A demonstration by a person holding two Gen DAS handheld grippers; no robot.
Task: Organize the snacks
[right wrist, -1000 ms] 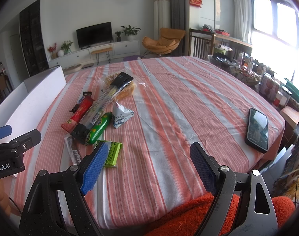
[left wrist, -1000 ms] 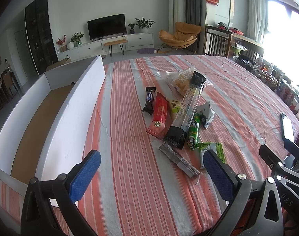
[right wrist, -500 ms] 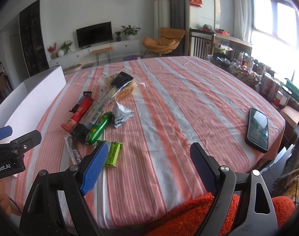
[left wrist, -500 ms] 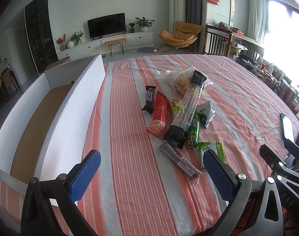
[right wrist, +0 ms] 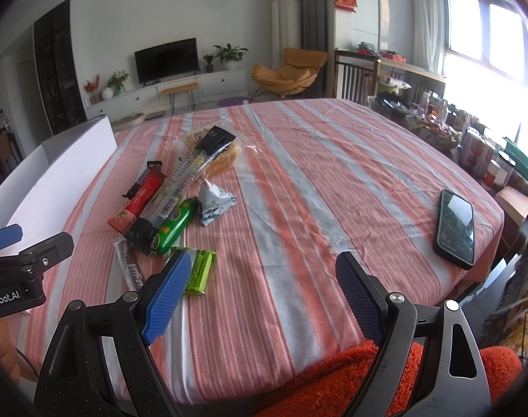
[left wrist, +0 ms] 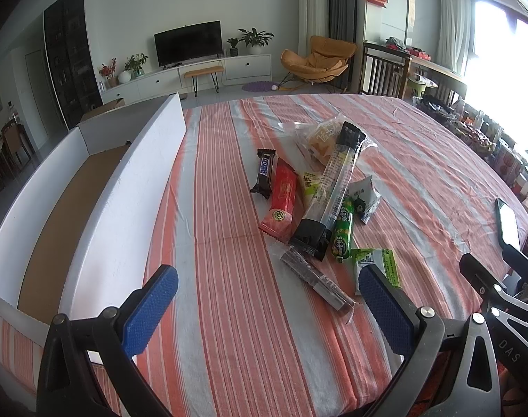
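box (left wrist: 132, 187) left, snacks (left wrist: 319, 201) centre, phone (right wrist: 455, 226) right

The tablecloth (left wrist: 229, 208) is showing orange-red and grey-white stripes. The box (left wrist: 125, 187) is showing white walls and a plain brown cardboard floor. Among the snacks, a chocolate bar (left wrist: 265, 173) is wearing a dark brown wrapper with blue lettering, the pack beside it (left wrist: 280, 201) is glowing red with a small round emblem, and a long clear tube (left wrist: 328, 187) is ending in black caps. A sausage stick (left wrist: 343, 231) is showing bright green, a flat pack (right wrist: 196, 271) is showing lime green, and a pouch (right wrist: 213, 201) is showing white with dark print. The phone (right wrist: 454, 231) is looking black. Both grippers' pads (left wrist: 149, 312) (right wrist: 166, 295) are showing textured blue on black frames.
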